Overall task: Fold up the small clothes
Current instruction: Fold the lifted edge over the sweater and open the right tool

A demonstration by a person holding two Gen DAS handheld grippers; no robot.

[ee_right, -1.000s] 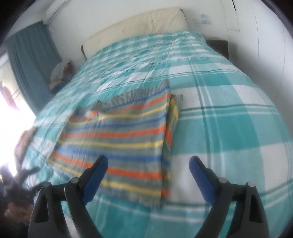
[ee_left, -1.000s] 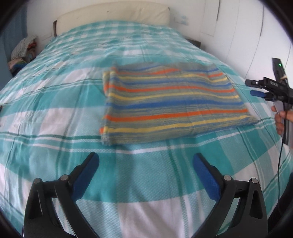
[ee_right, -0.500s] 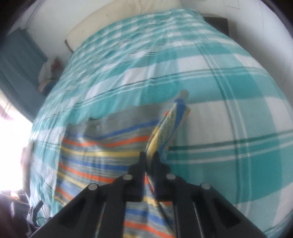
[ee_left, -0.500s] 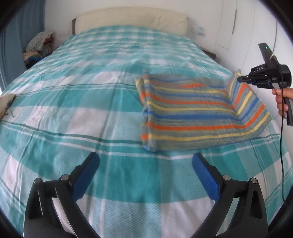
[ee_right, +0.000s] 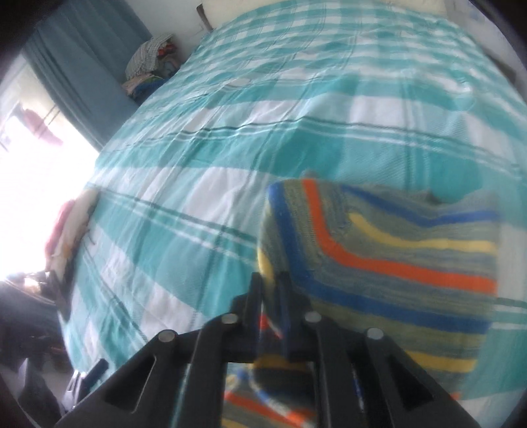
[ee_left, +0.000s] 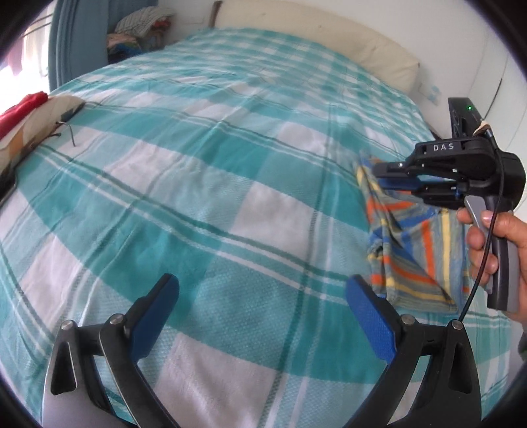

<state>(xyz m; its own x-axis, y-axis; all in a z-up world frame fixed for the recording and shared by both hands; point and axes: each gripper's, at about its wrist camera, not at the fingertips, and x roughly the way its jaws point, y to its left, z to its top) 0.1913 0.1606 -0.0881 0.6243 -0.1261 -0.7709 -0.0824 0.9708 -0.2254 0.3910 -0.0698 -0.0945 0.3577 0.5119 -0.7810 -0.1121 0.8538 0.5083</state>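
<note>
Here the right tongs (ee_left: 378, 176), pinching an edge of the striped cloth (ee_left: 415, 250) carried over its half-folded heap on the bed (ee_left: 197, 184), are easing apart and may drop it crooked, while the left tongs (ee_left: 260, 316) gape empty.

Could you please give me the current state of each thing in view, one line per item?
striped garment: partly folded, one edge lifted off the bed and carried over itself.
right gripper: jaws pinching the garment's edge, easing apart slightly.
left gripper: open wide, holding nothing, above bare bedspread.
checked bedspread: spread flat, lightly wrinkled.
pile of clothes: heaped beside the head of the bed.
curtain: drawn aside from the bright window.
</note>
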